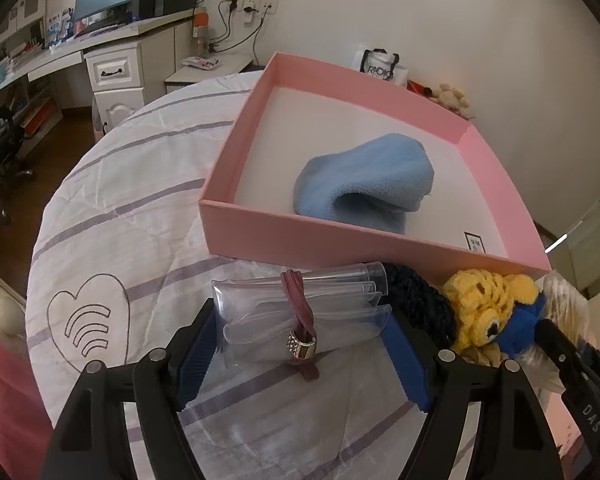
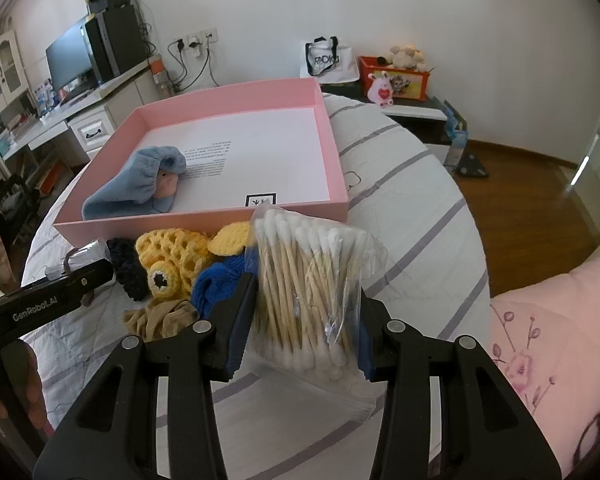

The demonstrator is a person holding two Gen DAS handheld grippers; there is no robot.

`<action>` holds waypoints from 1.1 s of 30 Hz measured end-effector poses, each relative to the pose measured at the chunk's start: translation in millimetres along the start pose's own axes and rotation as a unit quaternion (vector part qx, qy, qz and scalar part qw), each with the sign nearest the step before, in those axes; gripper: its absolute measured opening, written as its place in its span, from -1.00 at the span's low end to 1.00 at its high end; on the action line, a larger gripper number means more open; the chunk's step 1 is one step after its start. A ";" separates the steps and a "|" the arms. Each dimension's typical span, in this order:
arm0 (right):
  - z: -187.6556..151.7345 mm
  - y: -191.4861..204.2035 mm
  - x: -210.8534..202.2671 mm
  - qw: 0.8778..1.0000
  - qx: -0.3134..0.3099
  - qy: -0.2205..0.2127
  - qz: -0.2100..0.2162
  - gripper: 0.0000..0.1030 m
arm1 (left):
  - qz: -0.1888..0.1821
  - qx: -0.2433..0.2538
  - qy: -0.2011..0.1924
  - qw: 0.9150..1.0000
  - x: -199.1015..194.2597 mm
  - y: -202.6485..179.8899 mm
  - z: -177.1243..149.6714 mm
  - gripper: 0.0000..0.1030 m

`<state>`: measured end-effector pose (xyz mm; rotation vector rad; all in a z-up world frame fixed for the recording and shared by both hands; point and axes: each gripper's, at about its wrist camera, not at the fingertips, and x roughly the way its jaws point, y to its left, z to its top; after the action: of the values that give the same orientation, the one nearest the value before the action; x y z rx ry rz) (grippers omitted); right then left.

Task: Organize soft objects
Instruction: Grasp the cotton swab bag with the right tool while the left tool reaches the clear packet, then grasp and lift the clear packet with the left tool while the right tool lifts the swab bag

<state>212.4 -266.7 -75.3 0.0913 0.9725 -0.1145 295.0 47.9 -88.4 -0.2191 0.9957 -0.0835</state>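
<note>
Clear plastic roll (image 1: 300, 312), tied by a red band, lies crosswise on the bed between the left tool's (image 1: 300, 354) spread pads, unpressed, just before the pink box (image 1: 260, 228). From the right wrist, the right tool (image 2: 304, 320) is clamped on the cotton-swab bag (image 2: 312, 284), also in front of the box.

The left gripper (image 1: 300, 344) straddles a clear plastic bundle (image 1: 300, 312) bound with a maroon cord (image 1: 302, 312) on the striped white bedspread (image 1: 140, 208). Behind it, a pink cardboard box (image 1: 340, 236) holds a light-blue fleece cloth (image 1: 364, 180); a yellow-and-blue crocheted toy (image 1: 496, 312) lies to the right.
</note>
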 end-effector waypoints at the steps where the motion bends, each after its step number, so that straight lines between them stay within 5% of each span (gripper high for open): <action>1: 0.1 0.0 -0.1 1.000 0.001 0.000 0.001 -0.21 | 0.001 0.001 -0.001 1.000 -3.3 1.6 1.7 0.45; 22: -16.0 13.6 -61.3 0.999 -0.002 -0.052 0.002 -0.22 | 0.013 0.038 -0.065 0.997 -75.7 -13.2 -37.0 0.45; 33: -29.3 40.1 -111.5 0.994 -0.026 -0.101 0.012 -0.22 | 0.014 0.075 -0.121 0.990 -146.2 -26.3 -66.8 0.45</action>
<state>131.8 -217.1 1.6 0.0431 0.7706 -0.0749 160.4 37.3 2.6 -0.0754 0.7460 -0.1032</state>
